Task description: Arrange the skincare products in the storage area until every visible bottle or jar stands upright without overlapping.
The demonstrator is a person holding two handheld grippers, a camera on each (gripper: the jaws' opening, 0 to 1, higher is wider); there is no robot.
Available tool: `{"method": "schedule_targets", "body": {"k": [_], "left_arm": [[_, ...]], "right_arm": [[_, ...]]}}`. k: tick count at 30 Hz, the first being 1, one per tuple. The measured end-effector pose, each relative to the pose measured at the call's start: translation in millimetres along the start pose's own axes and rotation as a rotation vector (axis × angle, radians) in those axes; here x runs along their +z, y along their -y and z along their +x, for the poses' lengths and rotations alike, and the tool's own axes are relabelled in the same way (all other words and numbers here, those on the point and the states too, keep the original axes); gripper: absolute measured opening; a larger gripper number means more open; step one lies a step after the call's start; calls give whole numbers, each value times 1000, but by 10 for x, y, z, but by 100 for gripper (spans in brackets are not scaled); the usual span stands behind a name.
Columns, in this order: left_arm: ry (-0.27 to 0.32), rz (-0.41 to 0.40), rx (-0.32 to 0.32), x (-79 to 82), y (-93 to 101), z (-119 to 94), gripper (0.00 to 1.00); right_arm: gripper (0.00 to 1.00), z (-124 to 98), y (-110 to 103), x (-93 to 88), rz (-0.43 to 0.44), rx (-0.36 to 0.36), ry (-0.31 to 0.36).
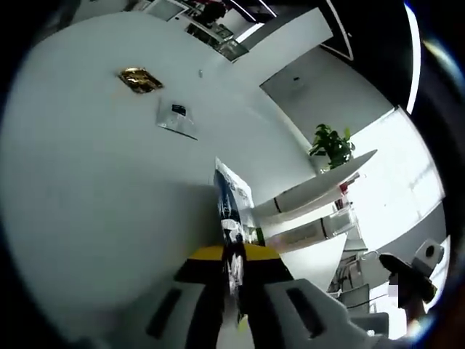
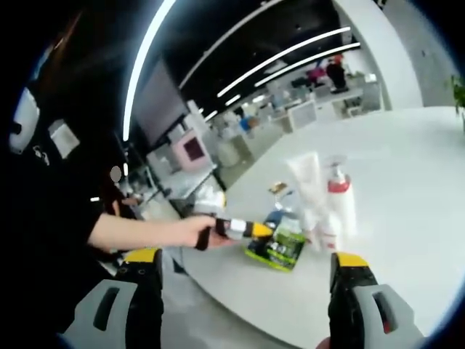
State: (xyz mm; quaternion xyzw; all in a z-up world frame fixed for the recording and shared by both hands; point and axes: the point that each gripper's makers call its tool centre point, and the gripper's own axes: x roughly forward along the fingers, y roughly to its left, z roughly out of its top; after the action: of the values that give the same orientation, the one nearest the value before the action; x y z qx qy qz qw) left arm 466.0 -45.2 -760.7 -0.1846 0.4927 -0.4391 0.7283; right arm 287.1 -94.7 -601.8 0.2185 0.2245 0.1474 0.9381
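Left gripper [image 1: 236, 309]: jaws closed on a thin flat sachet [image 1: 232, 218], held edge-on; it rises toward 12 o'clock above the white table [image 1: 94, 189].
Right gripper [image 2: 247, 291]: jaws spread wide, nothing between them.
Hand [image 2: 196, 231]: at 10 o'clock from the right jaws, it grips the other gripper's handle, which reaches toward a green packet [image 2: 280, 246] lying flat at 12 o'clock.
Product cluster: a white pump bottle [image 2: 338, 196] with a red collar stands upright; a pale tube [image 2: 305, 185] stands just beside it at 9 o'clock, touching or overlapping, cannot tell which.
Far items: a gold packet [image 1: 140, 79] and a flat white card [image 1: 176, 118] at 11 o'clock, well apart from the sachet.
Handling: the sachet is likely light, floppy and slick; pinch it near a sealed edge. The bottle is probably stiff and top-heavy; grip its body below the collar.
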Motion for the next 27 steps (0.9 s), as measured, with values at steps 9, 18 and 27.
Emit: {"method": "schedule_targets", "body": {"k": [9,18,27], "left_arm": [[8,10,65,-3,-105,60,17],[7,111,133,-14,-129,89,21],[3,197,168,-4,-142,47,30]], "right_arm": [[99,1,13,-35,0,-3,-7],[99,5,26,-40,1,-1,-9],[99,-2,36,-46,1,-2,-9]]}}
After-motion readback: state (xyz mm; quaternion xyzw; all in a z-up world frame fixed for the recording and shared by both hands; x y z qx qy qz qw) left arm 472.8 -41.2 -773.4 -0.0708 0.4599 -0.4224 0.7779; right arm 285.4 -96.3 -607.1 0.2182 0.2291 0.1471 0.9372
